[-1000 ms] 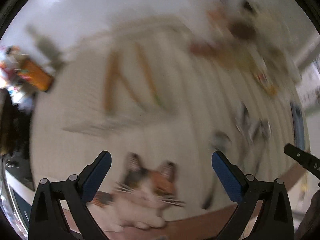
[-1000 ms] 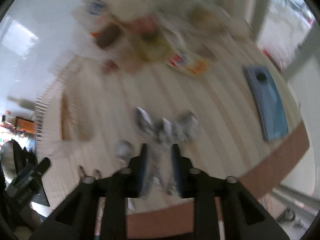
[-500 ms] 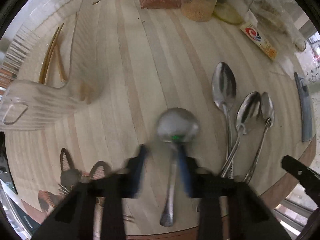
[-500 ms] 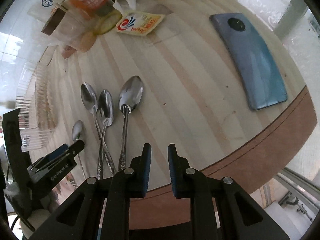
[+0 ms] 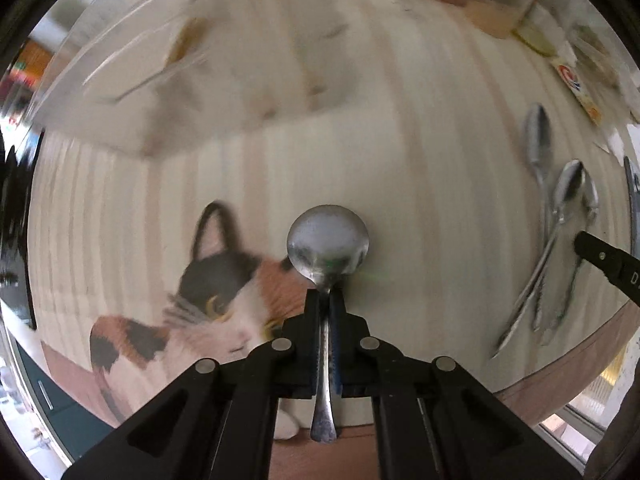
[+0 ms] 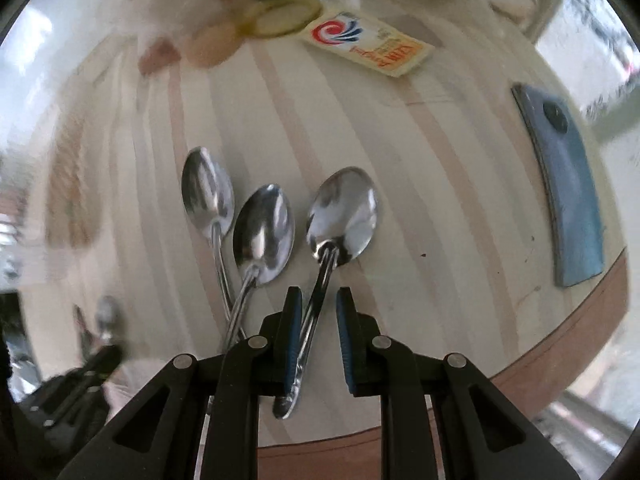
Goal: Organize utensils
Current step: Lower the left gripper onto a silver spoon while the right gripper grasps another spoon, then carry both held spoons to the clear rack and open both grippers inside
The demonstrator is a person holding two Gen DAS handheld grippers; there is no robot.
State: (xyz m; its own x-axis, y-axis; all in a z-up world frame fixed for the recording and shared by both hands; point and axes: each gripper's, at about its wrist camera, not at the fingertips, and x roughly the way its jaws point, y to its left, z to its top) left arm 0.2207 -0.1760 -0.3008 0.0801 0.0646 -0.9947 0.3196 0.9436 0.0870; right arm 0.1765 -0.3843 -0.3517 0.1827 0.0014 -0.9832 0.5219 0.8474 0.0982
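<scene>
round spoon [image 5: 328, 242] between left fingers [image 5: 313, 312]

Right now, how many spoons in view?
4. One clamped in the left gripper: round spoon. Three on the table: left spoon, middle spoon, right spoon between the right gripper fingers.

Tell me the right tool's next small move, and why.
Probably close. The right tool straddles the handle of the rightmost spoon, jaws parted around it. The left tool already grips the round spoon.
</scene>
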